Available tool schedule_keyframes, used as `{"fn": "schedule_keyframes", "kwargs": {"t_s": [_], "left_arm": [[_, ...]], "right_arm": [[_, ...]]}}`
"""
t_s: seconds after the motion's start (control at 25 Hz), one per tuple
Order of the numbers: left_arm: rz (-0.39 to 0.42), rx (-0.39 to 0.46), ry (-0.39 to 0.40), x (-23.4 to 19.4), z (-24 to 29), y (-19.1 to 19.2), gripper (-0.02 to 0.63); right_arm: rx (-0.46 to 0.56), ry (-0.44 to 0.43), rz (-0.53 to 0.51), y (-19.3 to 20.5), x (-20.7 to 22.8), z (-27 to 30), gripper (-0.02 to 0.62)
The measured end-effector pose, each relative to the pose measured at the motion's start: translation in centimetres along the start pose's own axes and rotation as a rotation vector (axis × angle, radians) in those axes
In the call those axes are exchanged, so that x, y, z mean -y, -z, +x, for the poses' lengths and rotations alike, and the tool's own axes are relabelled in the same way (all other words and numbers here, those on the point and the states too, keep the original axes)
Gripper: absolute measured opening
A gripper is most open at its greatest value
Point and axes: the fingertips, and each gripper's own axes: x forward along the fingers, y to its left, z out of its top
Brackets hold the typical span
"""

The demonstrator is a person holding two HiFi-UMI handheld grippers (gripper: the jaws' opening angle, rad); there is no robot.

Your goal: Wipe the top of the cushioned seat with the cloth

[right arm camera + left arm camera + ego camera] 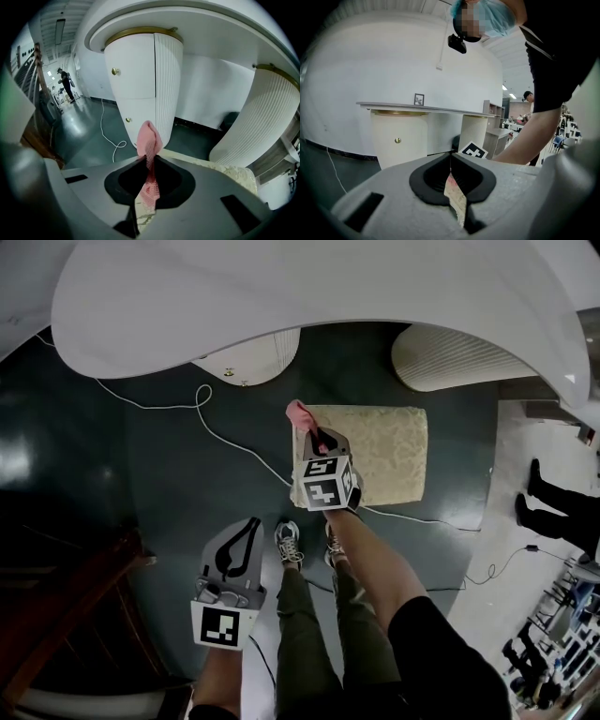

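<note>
Two grippers: the right gripper (320, 440) clamps the pink cloth (300, 414) over the cushioned seat (389, 456); the left gripper (251, 525) hangs with jaws together, empty.

Floor (122, 474): dark, glossy, greenish under me, with a pale strip (511, 521) at my right.
Standing on it:
- cushioned seat (384, 451), cream with a patterned top, just ahead of my shoes (289, 542)
- two white counter pedestals beyond the seat, one to the left (248, 357), one to the right (459, 362)
- another person's dark shoes (534, 479), on the pale strip

Lying on it:
- white cable (202, 418), looped near the left pedestal, running to the seat's near left corner and on past its near edge to the right
</note>
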Motion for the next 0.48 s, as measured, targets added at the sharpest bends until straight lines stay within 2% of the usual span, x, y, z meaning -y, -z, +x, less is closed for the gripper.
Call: {"fn": "schedule_keyframes", "kwargs": {"t_s": [0.28,0.48], "left_arm": [[0.008,0.001,0.019,1.0,1.2,-0.4,0.020],[0.020,-0.004,0.048,2.5,2.5,-0.8,0.020]], "right_arm": [[-0.016,0.036,0.021,1.1,3.0,-0.7,0.038],[-0.029,0.081,0.032,2.7,6.8,-2.1,0.038]]}}
